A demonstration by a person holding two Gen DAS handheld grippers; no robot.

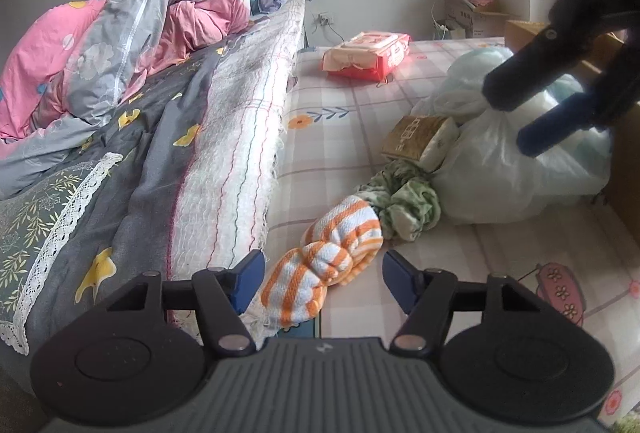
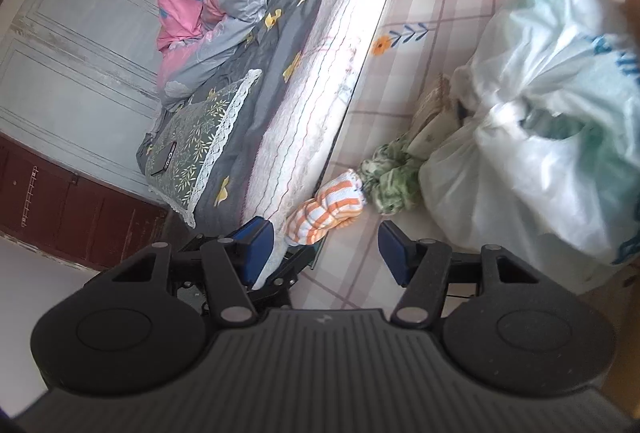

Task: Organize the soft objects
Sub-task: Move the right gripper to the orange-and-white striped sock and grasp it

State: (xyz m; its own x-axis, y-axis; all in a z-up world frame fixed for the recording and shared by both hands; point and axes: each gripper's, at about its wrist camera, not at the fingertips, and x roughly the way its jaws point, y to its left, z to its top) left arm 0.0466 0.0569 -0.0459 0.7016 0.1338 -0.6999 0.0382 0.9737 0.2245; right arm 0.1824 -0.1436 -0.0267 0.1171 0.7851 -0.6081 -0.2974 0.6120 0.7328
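A knotted orange-and-white striped towel (image 1: 336,253) lies on the patterned floor mat (image 1: 344,137) beside the bed. My left gripper (image 1: 324,281) is low over it and open. The towel's near end sits between the blue pads, which stand apart from it. A crumpled green floral cloth (image 1: 404,201) touches the towel's far end. My right gripper (image 1: 512,121) hovers open above a tied white plastic bag (image 1: 512,173). In the right wrist view the right gripper (image 2: 326,249) holds nothing, with the towel (image 2: 324,209) and green cloth (image 2: 390,185) just beyond its tips.
The bed (image 1: 240,121) on the left carries a pink-and-grey duvet (image 1: 120,33) and a green lace-edged pillow (image 1: 36,225). A brown-and-cream pack (image 1: 416,141) leans on the bag. A red pack (image 1: 368,53) lies farther back. A cardboard box (image 1: 624,161) stands at the right.
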